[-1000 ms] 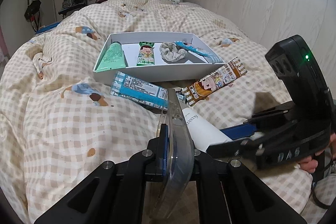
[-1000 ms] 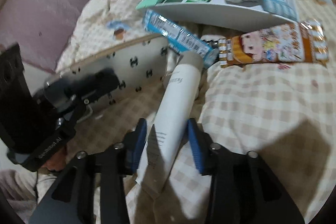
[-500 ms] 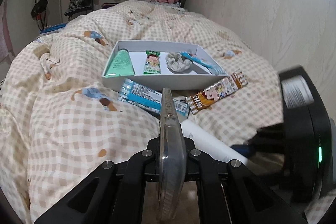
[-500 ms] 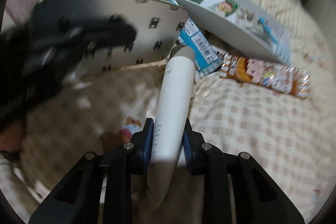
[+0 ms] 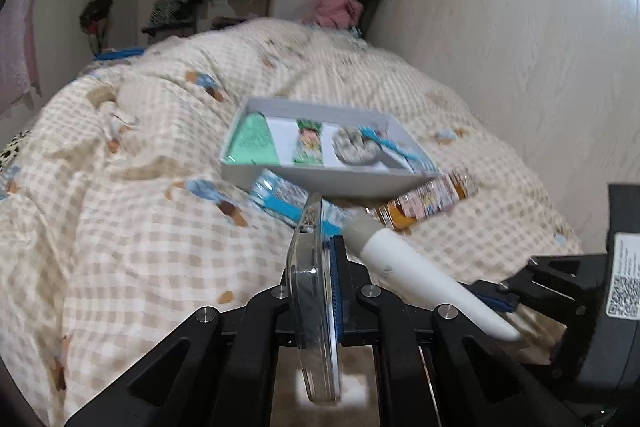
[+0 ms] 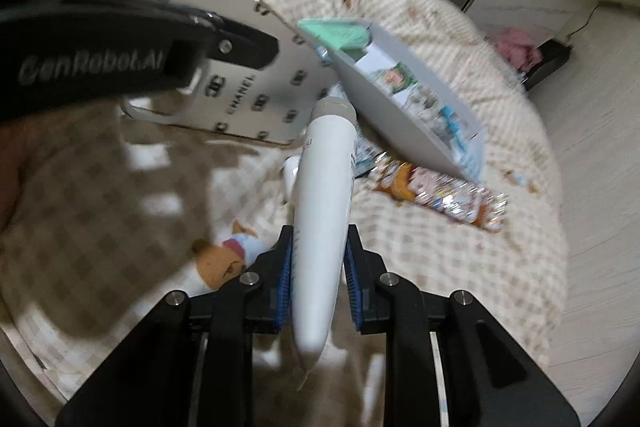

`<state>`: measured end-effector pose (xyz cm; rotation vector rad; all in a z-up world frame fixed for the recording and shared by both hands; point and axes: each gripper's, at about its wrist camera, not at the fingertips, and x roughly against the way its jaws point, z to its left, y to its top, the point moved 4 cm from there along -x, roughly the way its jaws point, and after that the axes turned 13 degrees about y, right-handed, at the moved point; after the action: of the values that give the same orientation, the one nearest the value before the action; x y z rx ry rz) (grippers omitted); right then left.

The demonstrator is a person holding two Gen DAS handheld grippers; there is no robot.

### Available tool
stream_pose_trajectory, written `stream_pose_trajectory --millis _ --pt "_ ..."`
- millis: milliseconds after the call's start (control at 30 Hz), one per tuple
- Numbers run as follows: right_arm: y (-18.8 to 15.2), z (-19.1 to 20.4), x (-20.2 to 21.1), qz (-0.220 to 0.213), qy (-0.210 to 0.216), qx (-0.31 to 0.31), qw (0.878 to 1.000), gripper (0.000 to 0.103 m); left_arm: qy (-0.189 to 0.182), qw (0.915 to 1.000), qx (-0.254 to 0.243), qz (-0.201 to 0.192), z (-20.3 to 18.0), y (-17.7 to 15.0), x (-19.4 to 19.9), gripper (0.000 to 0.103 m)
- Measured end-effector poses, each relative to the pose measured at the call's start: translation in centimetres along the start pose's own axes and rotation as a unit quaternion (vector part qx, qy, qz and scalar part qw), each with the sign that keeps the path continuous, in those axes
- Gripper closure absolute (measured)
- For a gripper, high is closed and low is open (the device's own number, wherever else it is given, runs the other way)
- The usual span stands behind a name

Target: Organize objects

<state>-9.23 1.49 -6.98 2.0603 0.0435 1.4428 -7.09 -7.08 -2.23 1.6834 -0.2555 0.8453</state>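
Observation:
My left gripper (image 5: 316, 267) is shut on a clear phone case (image 5: 314, 287), held edge-on above the bed; the right wrist view shows the case's white patterned back (image 6: 248, 91). My right gripper (image 6: 320, 259) is shut on a white tube with a grey cap (image 6: 326, 195), lifted off the quilt; the tube also shows in the left wrist view (image 5: 404, 271). The white box (image 5: 320, 179) lies ahead on the bed. It holds a green tube (image 5: 252, 143), a small green sachet (image 5: 307, 147), a grey scrunchie (image 5: 354, 149) and a blue toothbrush (image 5: 396, 149).
A blue packet (image 5: 280, 199) and an orange cartoon snack pack (image 5: 424, 199) lie on the checked quilt (image 5: 140, 207) against the box's near side. A wall (image 5: 520, 47) runs along the right. Clothes hang at the far end of the room.
My right gripper closed on the white tube and lifted it off the quilt. Both grippers rose, the left still holding the phone case.

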Motion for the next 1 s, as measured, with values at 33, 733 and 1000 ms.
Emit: stream_pose_trajectory --millis 33,733,1000 --pt "0.2 -0.1 0.3 -0.008 -0.014 0.004 1.000 0.078 0.001 1.0000 0.007 -0.005 0.3 0.0 0.2 0.099" --pt "1.3 0.8 3.5 -0.066 -0.193 0.089 0.975 0.078 -0.002 0.9998 0.021 -0.006 1.0 -0.2 0.3 0.099" --pt "2.1 0.7 4.3 -0.106 -0.234 0.110 0.960 0.078 -0.002 0.9998 0.020 -0.009 0.9 0.0 0.4 0.099"
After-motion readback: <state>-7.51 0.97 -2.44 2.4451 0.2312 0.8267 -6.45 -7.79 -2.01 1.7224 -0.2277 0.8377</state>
